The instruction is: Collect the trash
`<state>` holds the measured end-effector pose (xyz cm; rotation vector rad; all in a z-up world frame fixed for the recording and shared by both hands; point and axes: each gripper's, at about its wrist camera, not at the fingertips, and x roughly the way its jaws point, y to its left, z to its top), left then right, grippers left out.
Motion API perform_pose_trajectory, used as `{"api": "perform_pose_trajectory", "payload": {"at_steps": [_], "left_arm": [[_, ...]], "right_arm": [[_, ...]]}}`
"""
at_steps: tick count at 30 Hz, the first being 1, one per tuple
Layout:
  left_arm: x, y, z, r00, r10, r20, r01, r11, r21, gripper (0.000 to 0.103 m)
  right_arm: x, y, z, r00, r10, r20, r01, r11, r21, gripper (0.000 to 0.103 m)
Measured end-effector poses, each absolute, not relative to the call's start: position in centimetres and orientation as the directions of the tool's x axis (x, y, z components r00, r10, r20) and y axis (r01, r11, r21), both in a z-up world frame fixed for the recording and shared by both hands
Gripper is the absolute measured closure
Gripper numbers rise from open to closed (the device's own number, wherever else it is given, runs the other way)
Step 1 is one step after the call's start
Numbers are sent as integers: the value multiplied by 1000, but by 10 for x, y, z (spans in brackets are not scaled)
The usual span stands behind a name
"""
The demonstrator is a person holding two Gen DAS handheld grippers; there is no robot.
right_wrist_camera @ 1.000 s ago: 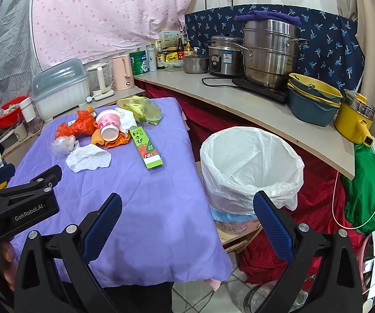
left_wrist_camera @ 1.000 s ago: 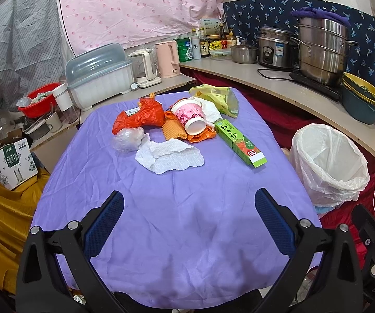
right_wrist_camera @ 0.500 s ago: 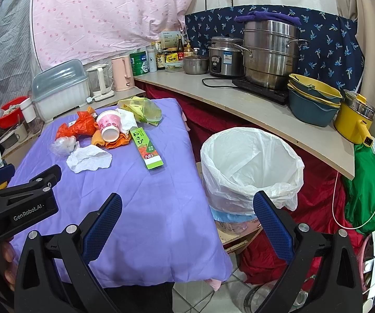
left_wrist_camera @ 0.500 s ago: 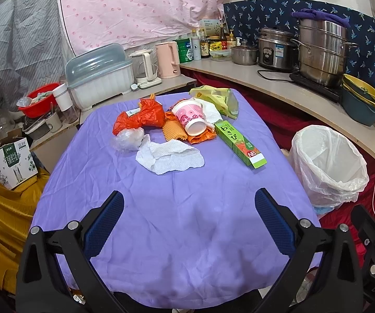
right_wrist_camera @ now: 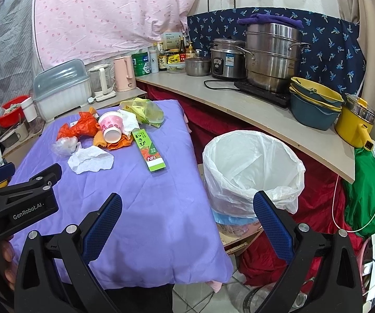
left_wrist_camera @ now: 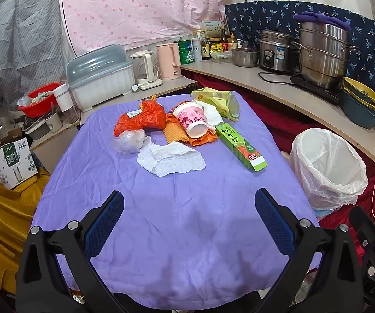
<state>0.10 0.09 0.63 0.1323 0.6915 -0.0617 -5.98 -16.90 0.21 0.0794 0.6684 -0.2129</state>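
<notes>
Trash (left_wrist_camera: pixel 171 130) far edge — bin (right_wrist_camera: pixel 252 167) rt.

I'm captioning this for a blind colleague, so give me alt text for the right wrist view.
Open right tongs hover over the near edge of a purple-covered table, holding nothing. A pile of trash lies at the far end: a pink paper cup, green box, white tissue and orange bag. A white-lined bin stands right of the table.

A purple-clothed table (left_wrist_camera: pixel 177 208) carries, toward 12 o'clock, a white paper towel (left_wrist_camera: pixel 171 157), green wasabi box (left_wrist_camera: pixel 241 148), and clear plastic wad (left_wrist_camera: pixel 130 143).
</notes>
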Motion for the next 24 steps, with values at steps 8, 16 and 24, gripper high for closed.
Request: {"api": "perform_pose_trajectory", "payload": {"at_steps": [8,16,24], "left_arm": [[3,-1,9,765,-16,-643,104,990,99,7],[6,-2,8,760,-18,-649,108,989,98,7],[15,-4,-1,750,-21,-661,111,989,95,7]], "right_arm": [[-60,-169,2,763,-169,-624,220,975,6,7],[-54,-170,0,759,-165,-630,227,974,19,7],[-48,-176,-4,753,-165,-637,230,973,20,7]]}}
